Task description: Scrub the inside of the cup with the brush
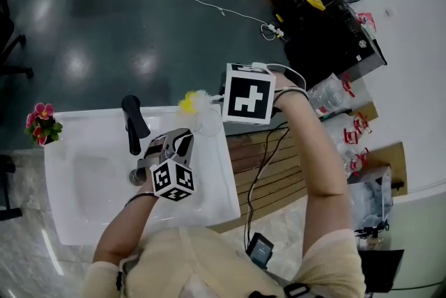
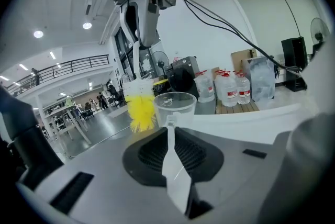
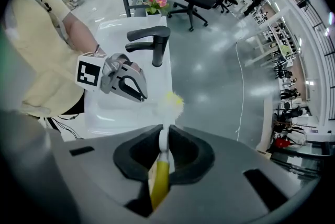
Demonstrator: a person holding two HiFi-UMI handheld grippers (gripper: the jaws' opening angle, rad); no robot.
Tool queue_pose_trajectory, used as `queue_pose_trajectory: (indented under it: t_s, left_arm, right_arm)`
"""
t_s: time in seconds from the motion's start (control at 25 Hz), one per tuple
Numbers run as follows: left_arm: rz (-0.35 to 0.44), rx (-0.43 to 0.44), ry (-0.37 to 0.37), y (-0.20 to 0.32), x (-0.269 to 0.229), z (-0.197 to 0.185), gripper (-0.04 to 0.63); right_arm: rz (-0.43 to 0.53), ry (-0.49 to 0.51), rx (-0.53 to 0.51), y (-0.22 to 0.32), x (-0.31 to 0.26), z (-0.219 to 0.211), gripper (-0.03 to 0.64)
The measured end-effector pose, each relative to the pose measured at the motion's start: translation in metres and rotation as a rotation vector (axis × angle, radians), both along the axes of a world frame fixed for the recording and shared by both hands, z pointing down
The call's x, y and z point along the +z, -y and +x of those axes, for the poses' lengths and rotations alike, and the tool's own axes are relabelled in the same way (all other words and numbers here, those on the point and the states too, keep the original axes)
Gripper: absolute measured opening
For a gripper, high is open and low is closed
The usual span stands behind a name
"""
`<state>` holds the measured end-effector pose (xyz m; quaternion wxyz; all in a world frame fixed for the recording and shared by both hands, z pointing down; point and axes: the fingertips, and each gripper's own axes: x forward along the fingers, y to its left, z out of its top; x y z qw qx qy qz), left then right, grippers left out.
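- The cup (image 2: 175,108) was clear plastic with a thin handle, upright and held over the far right corner of the white sink (image 1: 70,150).
- The brush (image 2: 141,113) had a fluffy yellow head on a white and yellow handle; the head hung just outside the cup's rim, on its far left.
- The left gripper (image 1: 187,138), angled slightly down, was clamped on the cup's handle.
- The right gripper (image 2: 140,40) pointed steeply down, closed on the brush handle.
- A black faucet (image 1: 134,124) stood at the sink's far edge, pink flowers (image 1: 43,122) at its left; grey floor (image 1: 139,25) lay beyond, water bottles (image 2: 227,87) to the right.
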<state>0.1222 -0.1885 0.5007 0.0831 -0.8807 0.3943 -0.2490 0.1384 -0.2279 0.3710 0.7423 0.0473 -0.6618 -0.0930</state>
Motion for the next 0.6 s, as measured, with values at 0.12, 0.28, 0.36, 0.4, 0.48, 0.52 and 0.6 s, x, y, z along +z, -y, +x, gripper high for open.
queue_pose_trajectory:
  t_s: [0.12,0.28,0.36,0.4,0.48,0.52,0.6]
  left_arm:
    - [-0.002,-0.005,-0.005,0.000,0.000,-0.001,0.046]
    - [0.002,-0.002,-0.003,-0.001,0.000,0.000,0.046]
    - [-0.002,-0.005,-0.009,-0.001,0.001,-0.001,0.046]
    - [-0.007,-0.008,-0.014,0.000,0.002,-0.002,0.046]
    - [-0.016,-0.016,-0.023,0.000,0.003,-0.004,0.046]
    - [-0.019,-0.018,-0.026,0.000,0.003,-0.004,0.046]
    - [-0.020,-0.021,-0.027,0.001,0.003,-0.005,0.046]
  right_arm:
    - [0.024,-0.010,0.016,0.005,-0.001,0.011,0.046]
    - [0.027,0.041,0.033,0.004,0.000,0.017,0.048]
    - [0.041,0.038,0.050,0.005,0.000,0.025,0.048]
    - [0.049,0.033,0.056,0.006,0.000,0.029,0.046]
    - [0.057,0.018,0.069,0.005,0.002,0.039,0.048]
    - [0.058,0.014,0.075,0.003,0.003,0.044,0.046]
    - [0.056,0.019,0.089,0.000,0.005,0.052,0.048]
